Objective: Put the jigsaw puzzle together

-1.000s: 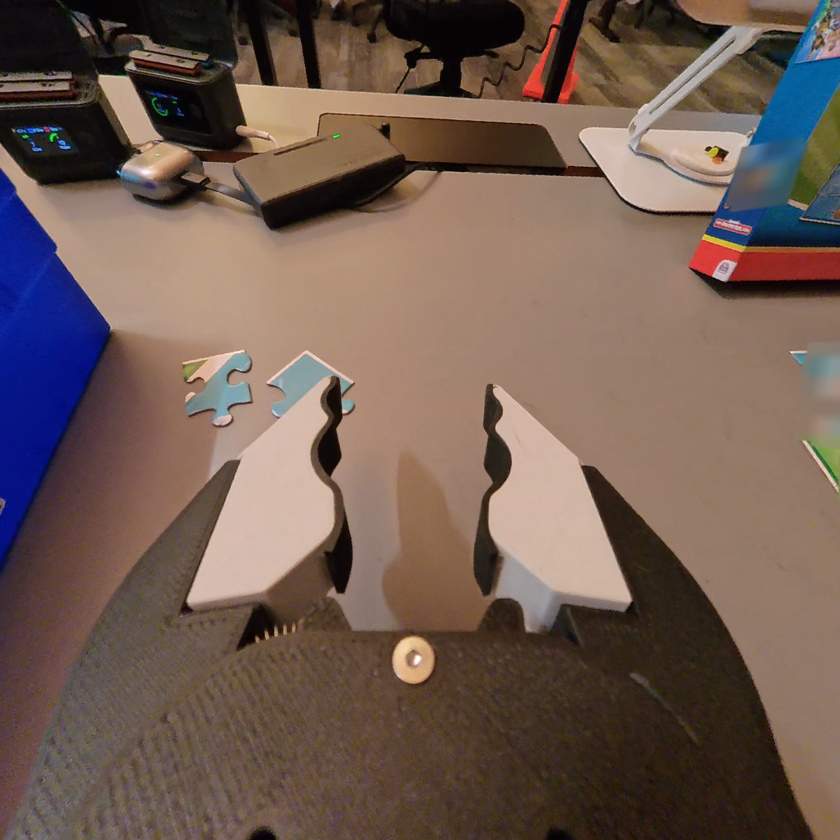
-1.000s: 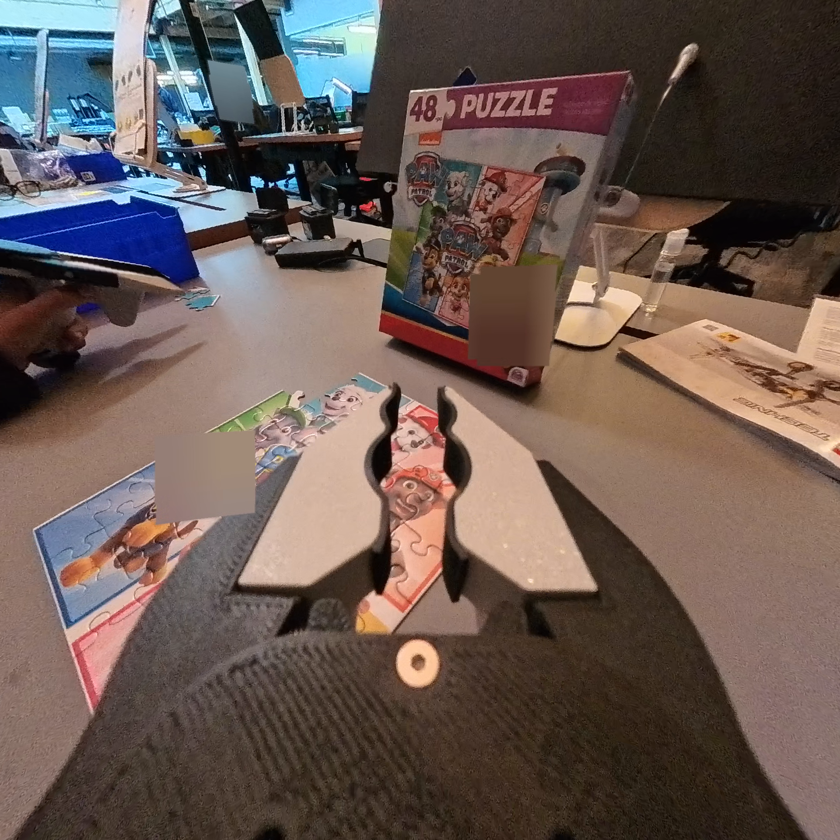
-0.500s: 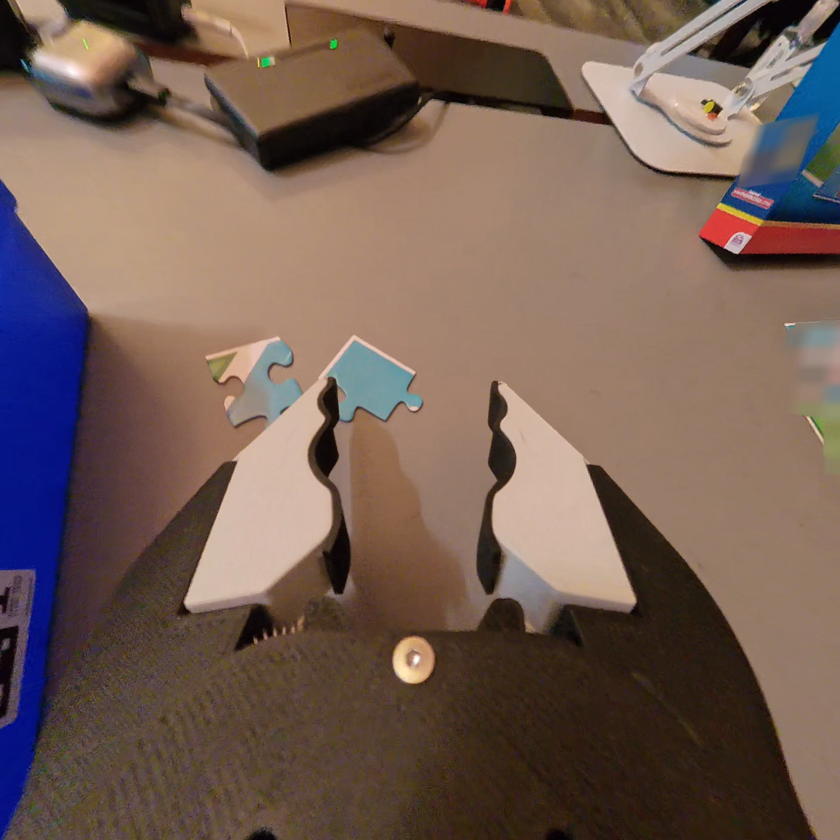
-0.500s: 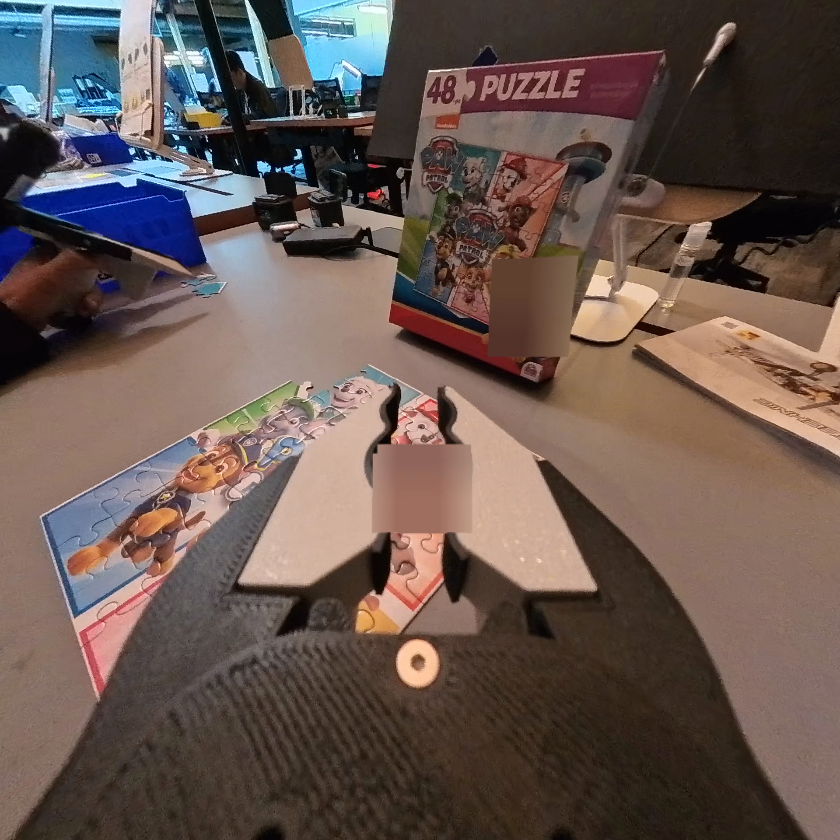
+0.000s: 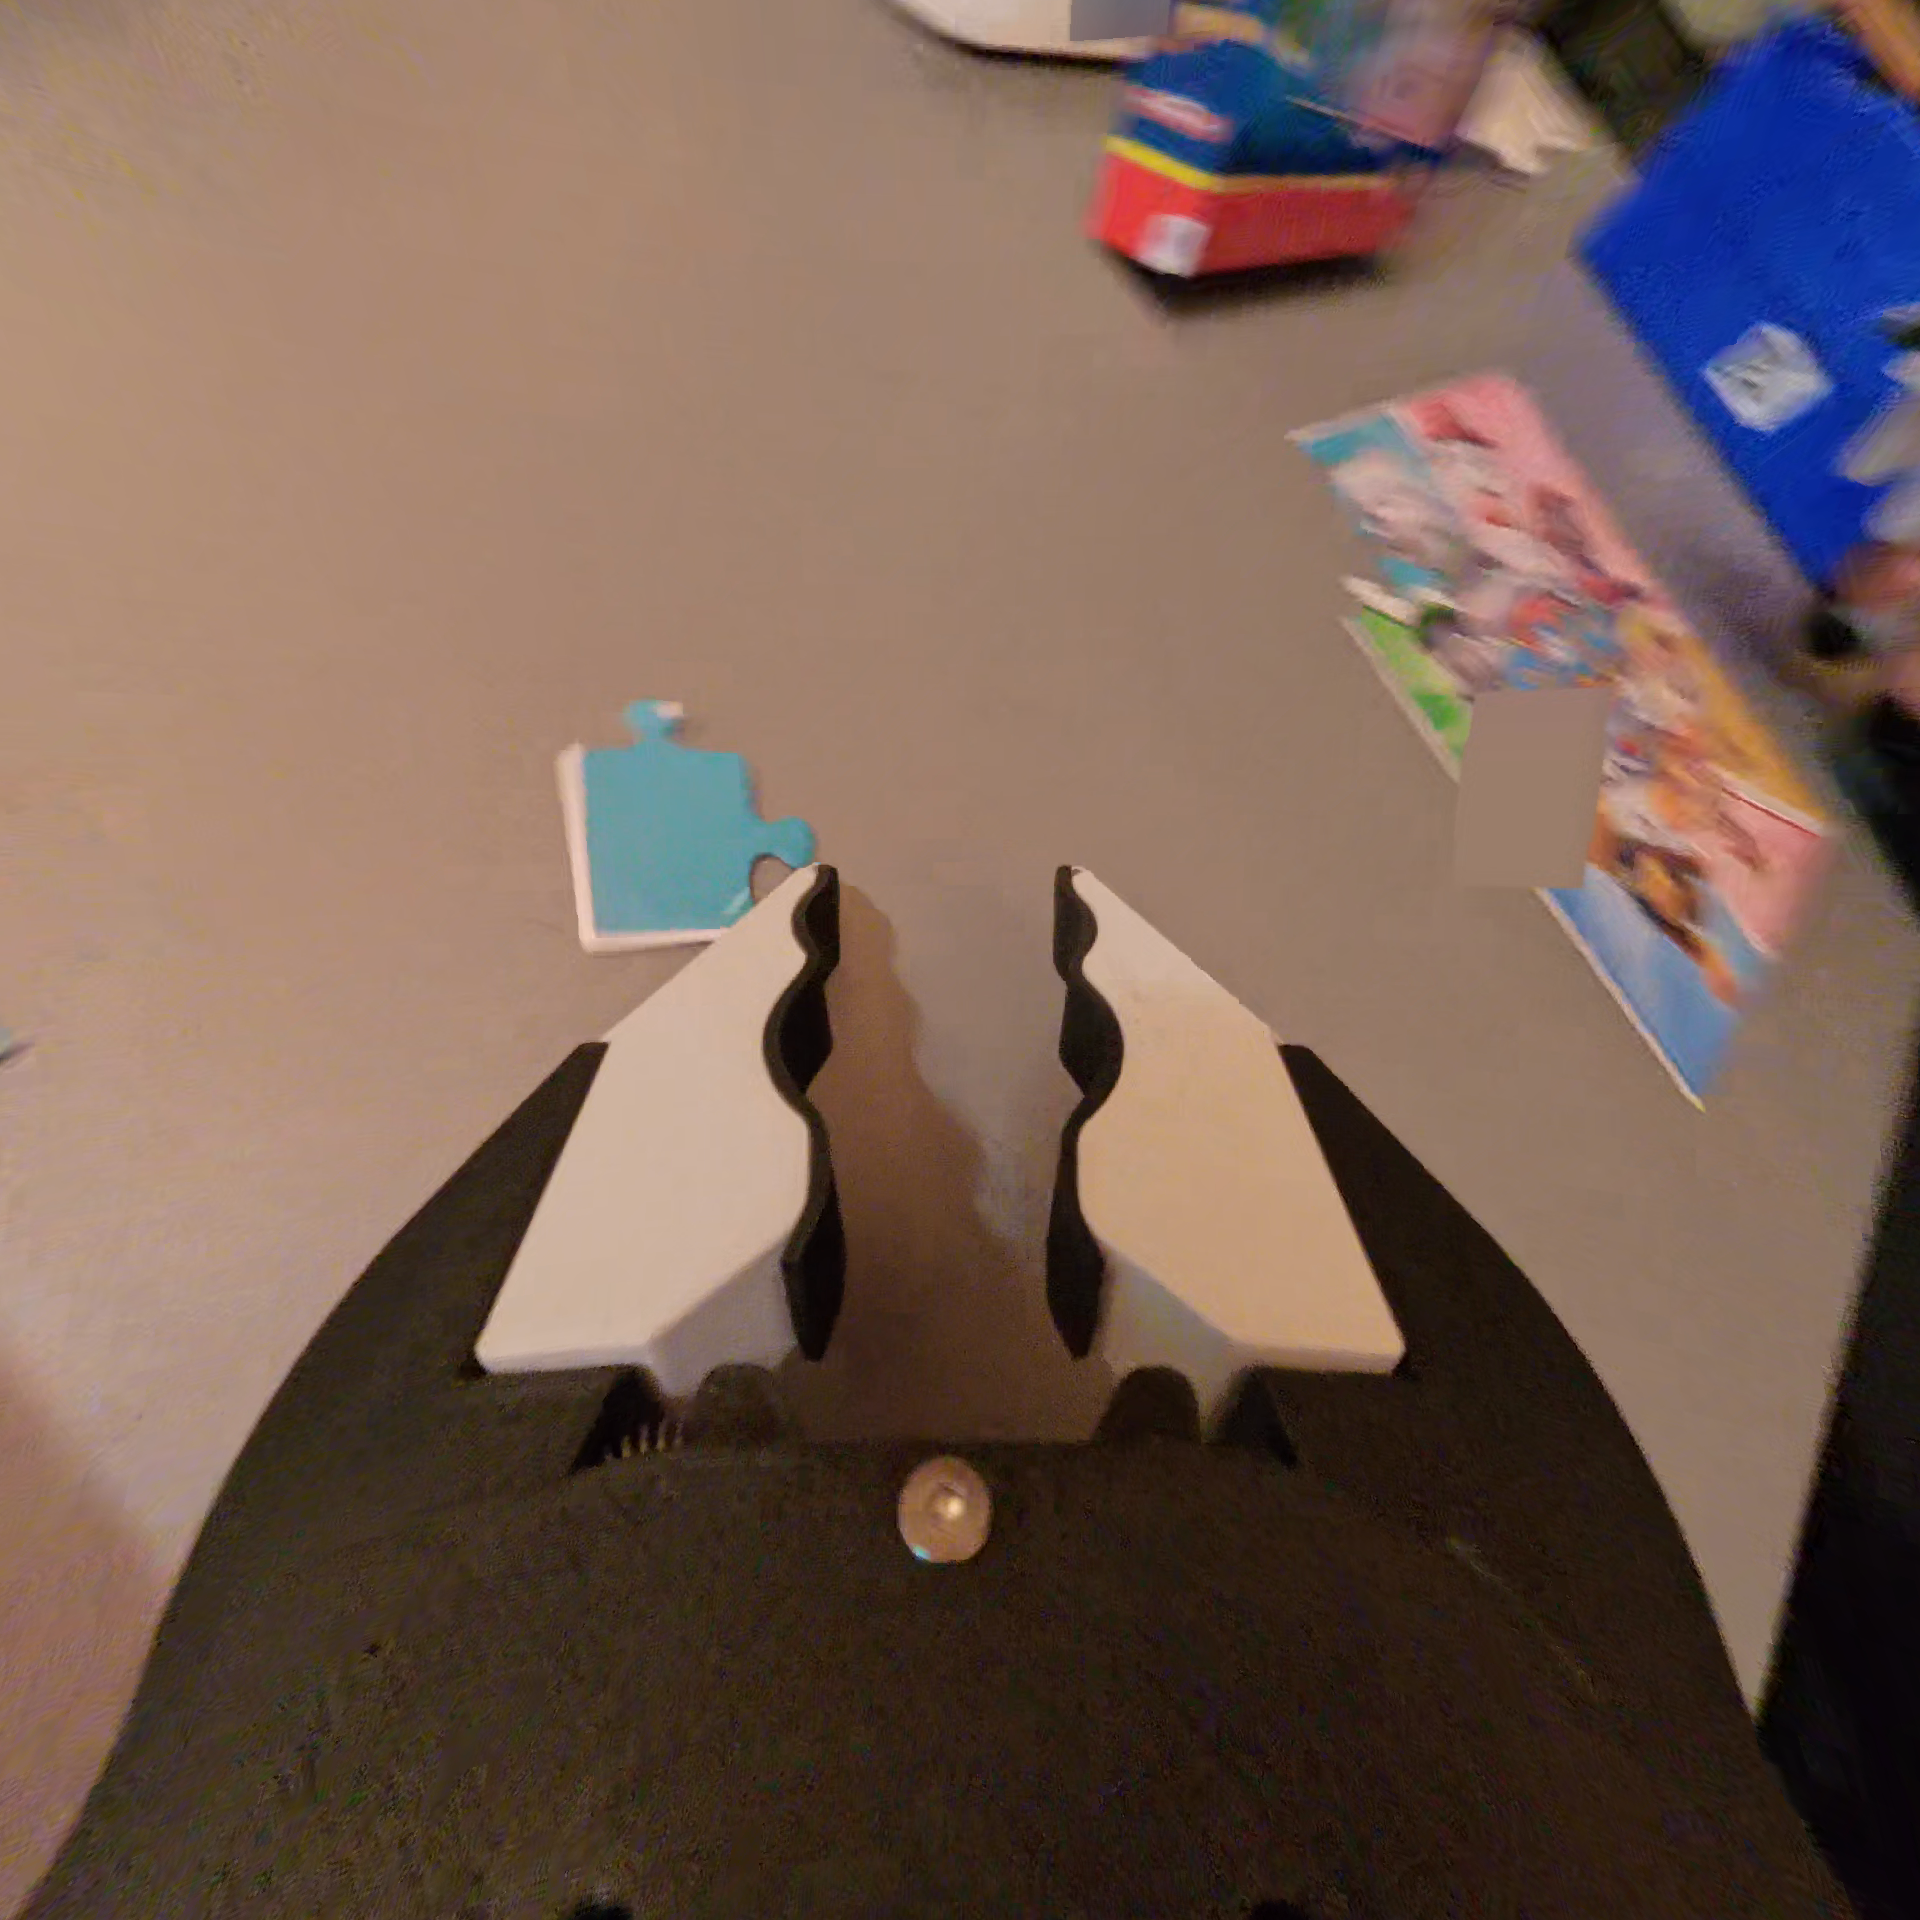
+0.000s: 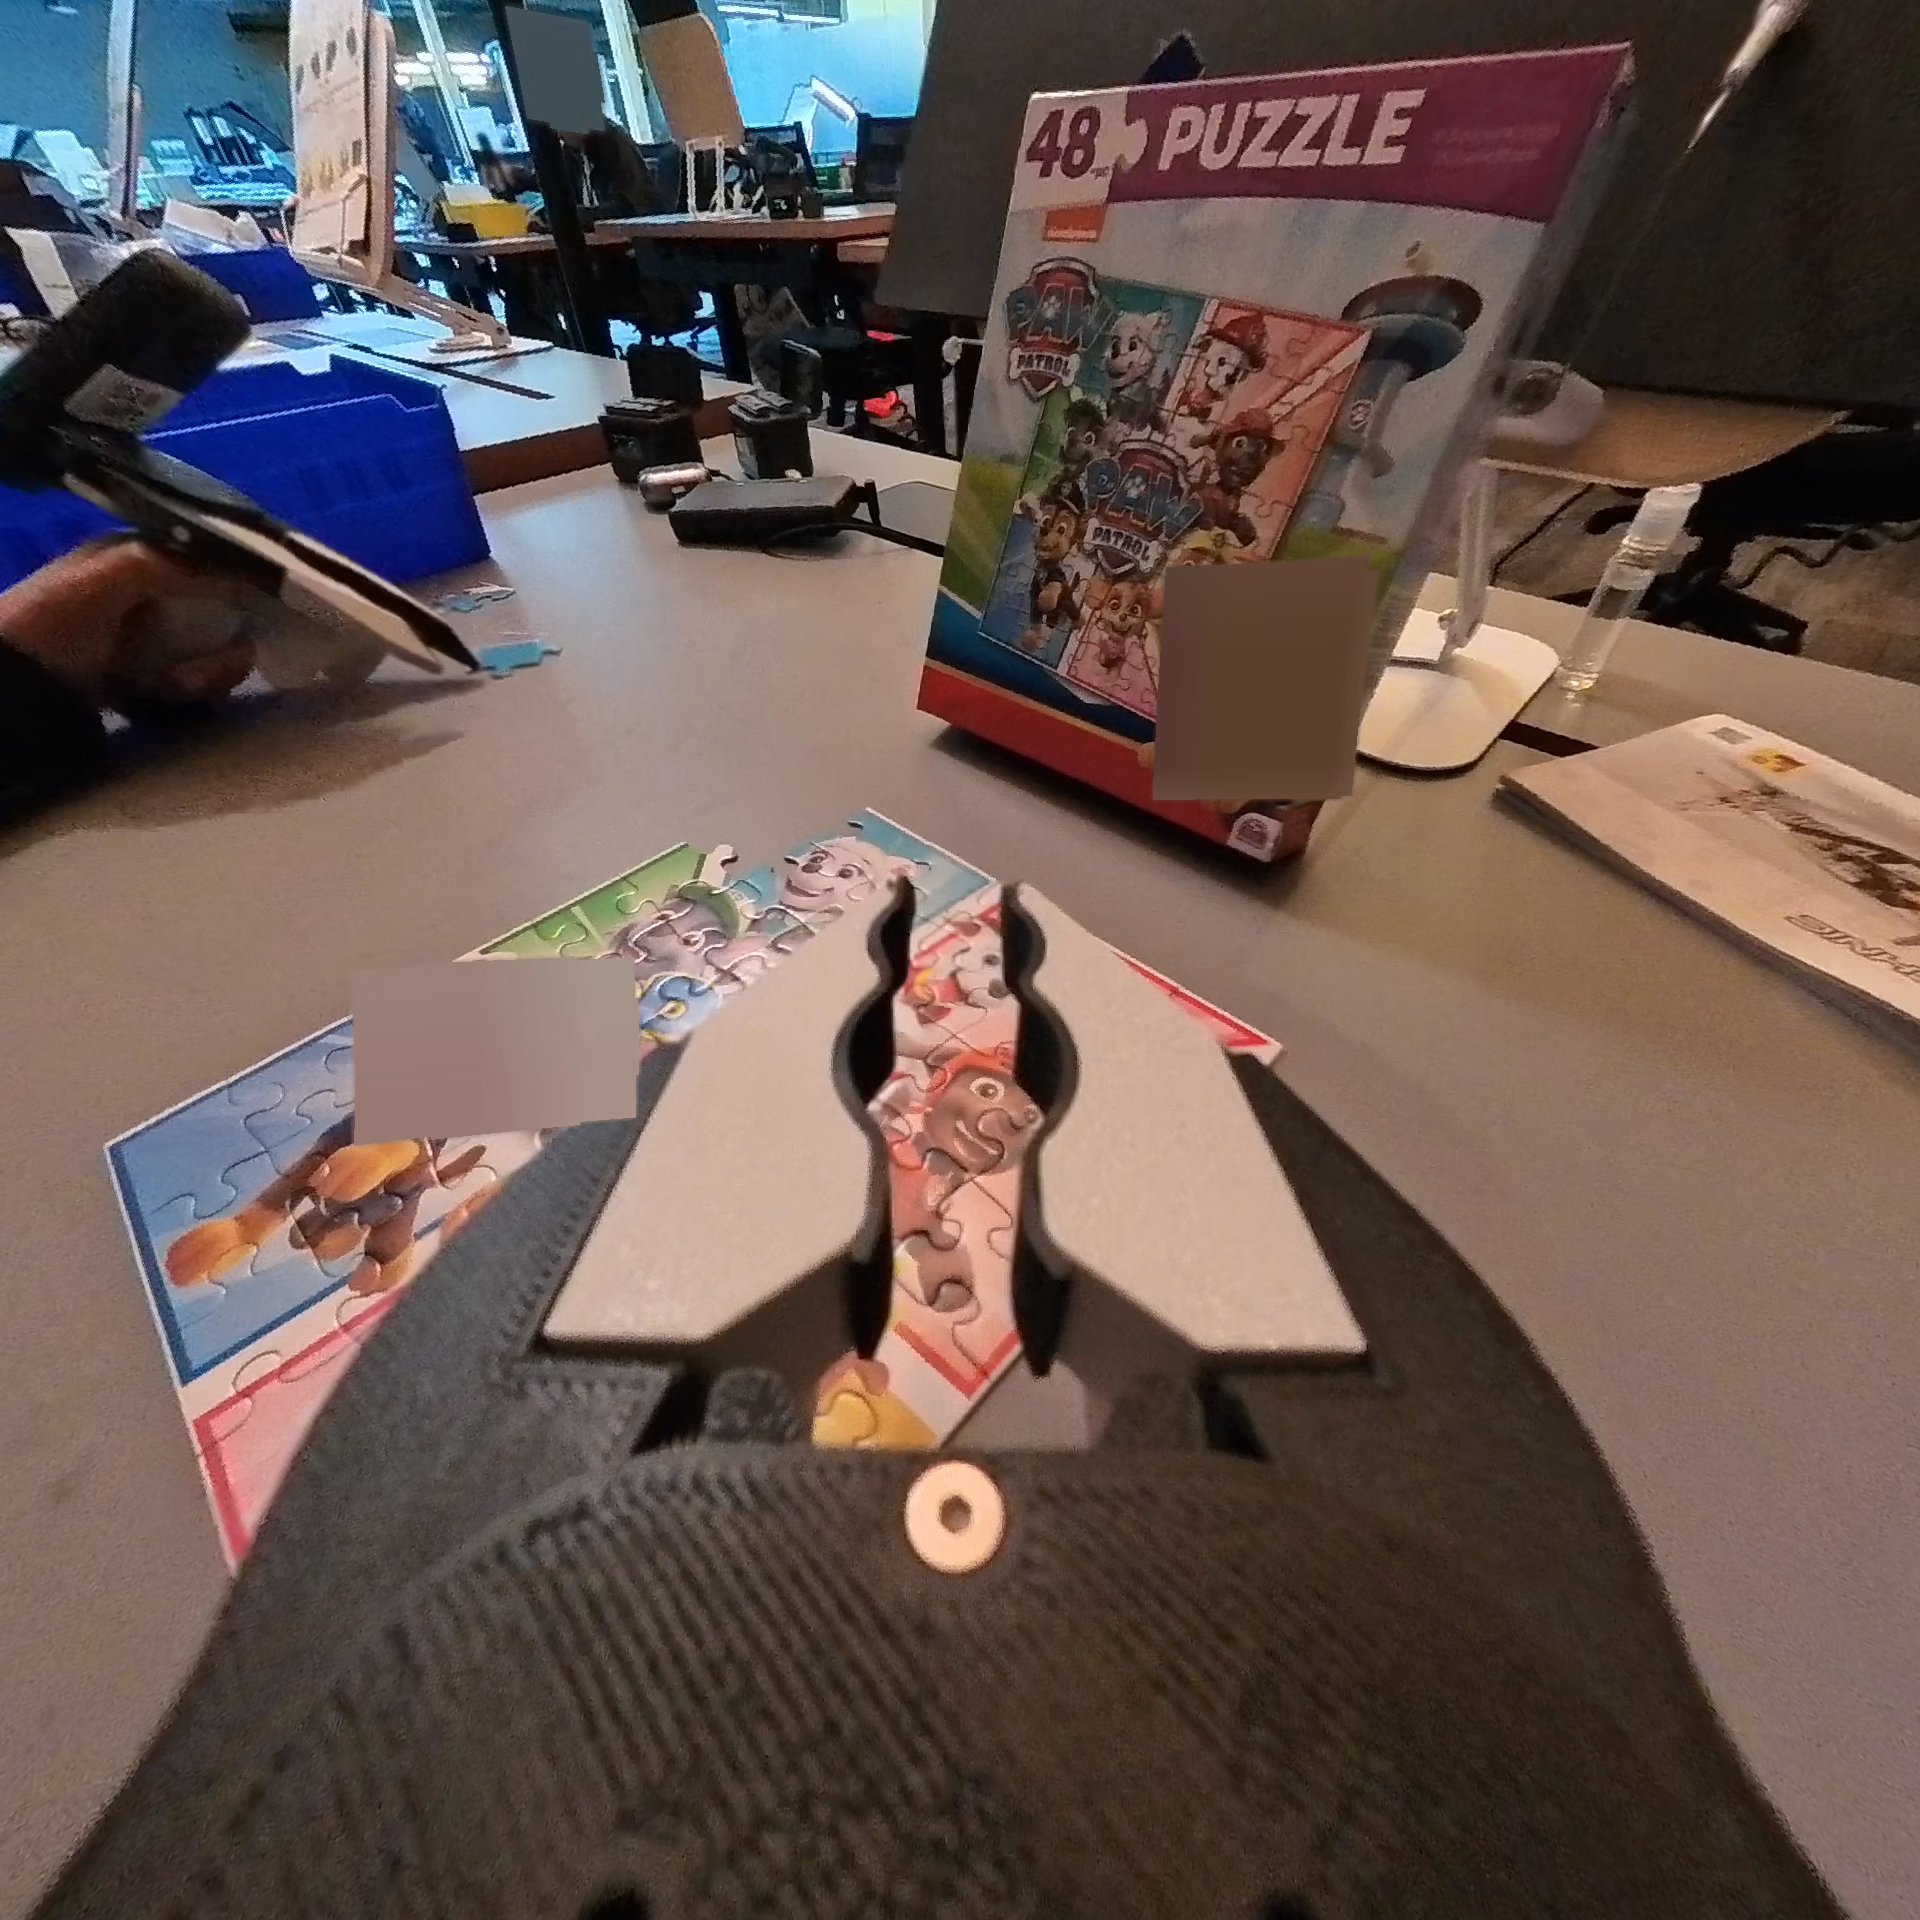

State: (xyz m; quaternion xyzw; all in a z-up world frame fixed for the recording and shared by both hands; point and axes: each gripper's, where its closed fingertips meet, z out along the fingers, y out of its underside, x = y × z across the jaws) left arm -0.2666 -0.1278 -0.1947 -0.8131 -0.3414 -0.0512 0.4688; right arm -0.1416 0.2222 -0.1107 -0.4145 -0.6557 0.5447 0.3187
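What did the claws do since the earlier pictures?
The left claw swung down and to the right over the table, and its fingers came closer together; it grabbed nothing. The blue piece now lies just left of its tip. The right claw stayed over the puzzle, narrow and empty.

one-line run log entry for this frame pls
left gripper: open, empty, beside teal puzzle piece | right gripper: narrow gap, empty, over assembled puzzle | puzzle box upright

A blue bin (image 6: 343, 468) and black charger (image 6: 764, 509) sit far back on the grey tabletop (image 6: 727, 717); a booklet (image 6: 1745, 862), white stand base (image 6: 1455, 696) and clear spray bottle (image 6: 1621, 592) lie right.
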